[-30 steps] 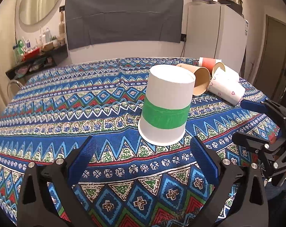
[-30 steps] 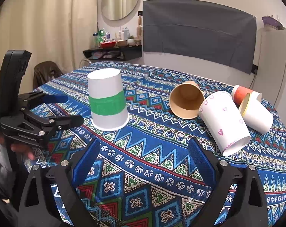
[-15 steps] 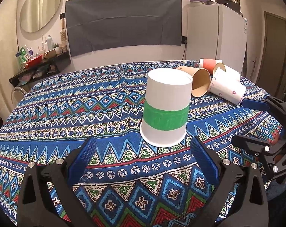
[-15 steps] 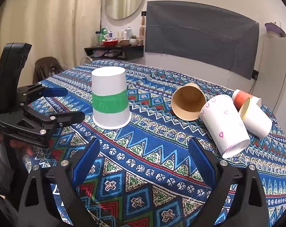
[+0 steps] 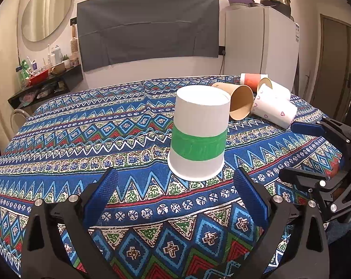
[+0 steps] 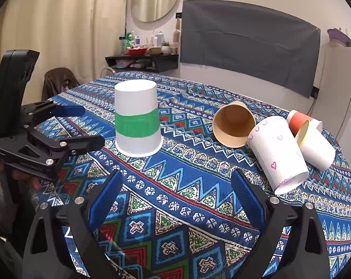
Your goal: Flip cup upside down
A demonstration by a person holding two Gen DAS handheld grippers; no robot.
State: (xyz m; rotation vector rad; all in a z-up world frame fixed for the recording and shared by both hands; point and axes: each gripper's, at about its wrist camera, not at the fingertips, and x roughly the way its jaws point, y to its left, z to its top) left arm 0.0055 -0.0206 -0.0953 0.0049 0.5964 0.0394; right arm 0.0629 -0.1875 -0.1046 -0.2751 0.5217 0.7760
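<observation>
Standing mouth-down on the patterned bench (image 5: 82,125), white cup with green band (image 5: 199,137), base uppermost, rim flat on the cloth; flip apparently done already. Judged light, thin-walled paper: easily crushed or tipped, stiffest near the rolled rim and the base, so best taken across the green band with a gentle squeeze. Just short of the cup, left claw (image 5: 175,194), spread wide, nothing between its blue pads, cup framed between them but untouched. To the cup's right and near the bench edge, right claw (image 6: 176,194), likewise spread wide and holding nothing; seen from the left wrist view as a black frame with one blue pad at the right margin. Further right, well apart from the banded cup, a cluster of cups lying on their sides: brown cup (image 6: 233,127), white cup with pink hearts (image 6: 278,153), red cup (image 6: 299,122), plain white cup (image 6: 317,148).
</observation>
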